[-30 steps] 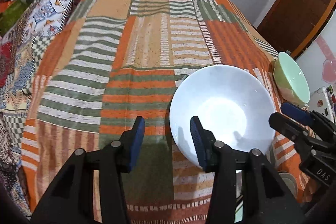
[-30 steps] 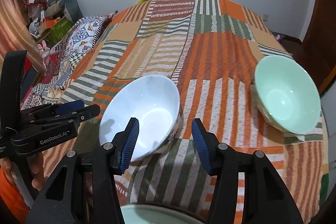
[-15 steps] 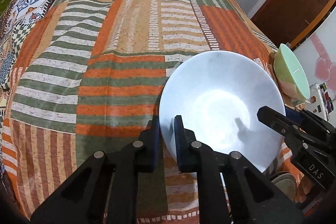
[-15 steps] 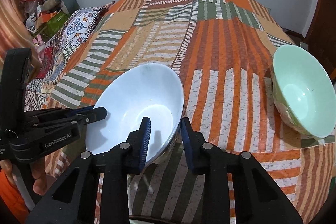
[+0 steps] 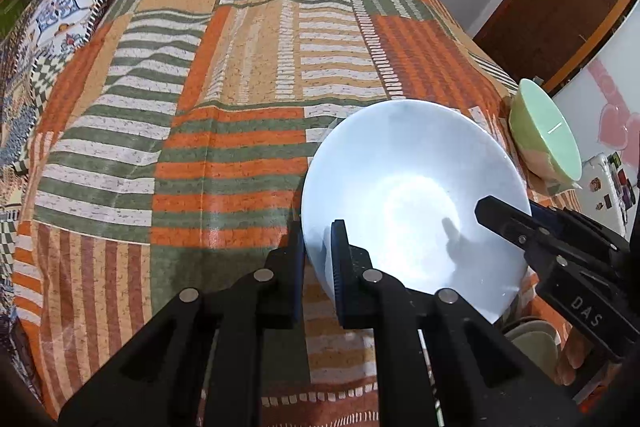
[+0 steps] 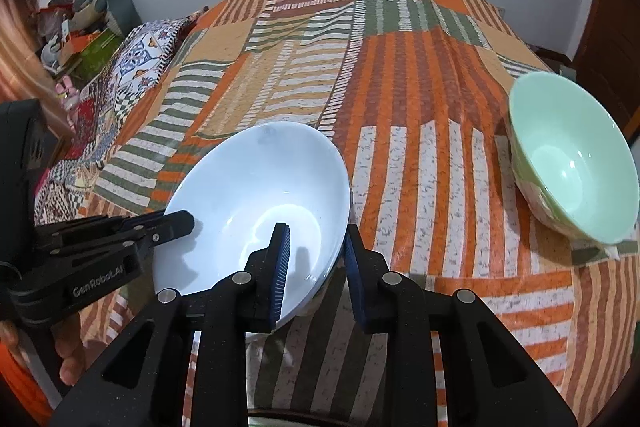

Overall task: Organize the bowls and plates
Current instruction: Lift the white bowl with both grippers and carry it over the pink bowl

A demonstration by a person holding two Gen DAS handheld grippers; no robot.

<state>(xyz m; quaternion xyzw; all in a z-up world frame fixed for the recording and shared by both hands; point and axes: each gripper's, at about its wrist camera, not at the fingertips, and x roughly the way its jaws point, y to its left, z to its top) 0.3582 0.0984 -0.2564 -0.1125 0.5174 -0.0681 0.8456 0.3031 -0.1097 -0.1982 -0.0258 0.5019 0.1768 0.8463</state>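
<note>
Left gripper [image 5: 318, 251] clamped on near-left rim of glossy white ceramic bowl [image 5: 412, 195] on striped orange-green patchwork cloth [image 5: 224, 131], right gripper [image 6: 314, 255] pinching its near-right rim, pale green ceramic bowl [image 6: 572, 159] well apart at right.

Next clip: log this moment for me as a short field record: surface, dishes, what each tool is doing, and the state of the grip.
surface: bed cover in orange, green and tan striped patchwork
main dish: white bowl, tilted
other dish: green bowl, apart from the white one, nothing touching it
left tool: shut on the white bowl's rim, one pad inside, one outside
right tool: shut on the opposite rim, one pad inside, one outside
grip state: both tools hold the same bowl
</note>
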